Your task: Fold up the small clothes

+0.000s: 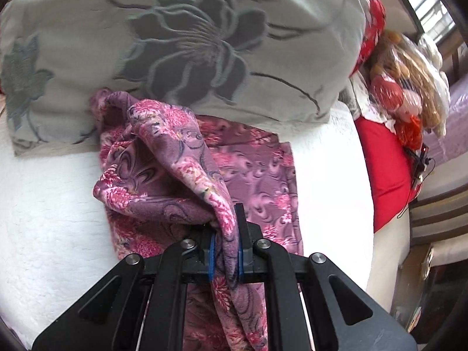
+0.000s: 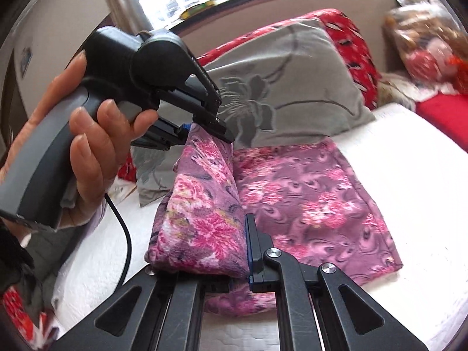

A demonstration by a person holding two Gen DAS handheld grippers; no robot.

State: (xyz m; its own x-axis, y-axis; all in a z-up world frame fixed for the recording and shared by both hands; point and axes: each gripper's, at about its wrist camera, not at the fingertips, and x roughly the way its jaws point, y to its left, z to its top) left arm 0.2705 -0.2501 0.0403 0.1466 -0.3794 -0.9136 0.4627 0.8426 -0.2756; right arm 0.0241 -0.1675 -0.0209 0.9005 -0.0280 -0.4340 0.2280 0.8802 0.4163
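A purple garment with pink flowers [image 1: 257, 175] [image 2: 316, 199] lies on a white quilted bed [image 1: 49, 204] [image 2: 409, 175]. Its flat part rests on the bed; one edge is lifted into a fold. In the left wrist view my left gripper [image 1: 226, 248] is shut on that lifted edge, cloth hanging down between the blue pads. In the right wrist view my right gripper [image 2: 239, 248] is shut on the near end of the same raised fold. The left gripper [image 2: 204, 131], held by a person's hand [image 2: 87, 146], pinches the far end.
A grey pillow with a dark flower [image 1: 181, 46] [image 2: 278, 93] leans just behind the garment. Red patterned cushions [image 2: 354, 49] and a red cloth [image 1: 386, 175] lie to the right, with bagged items [image 1: 409, 87] beyond. A headboard [image 2: 292, 5] and window stand behind the bed.
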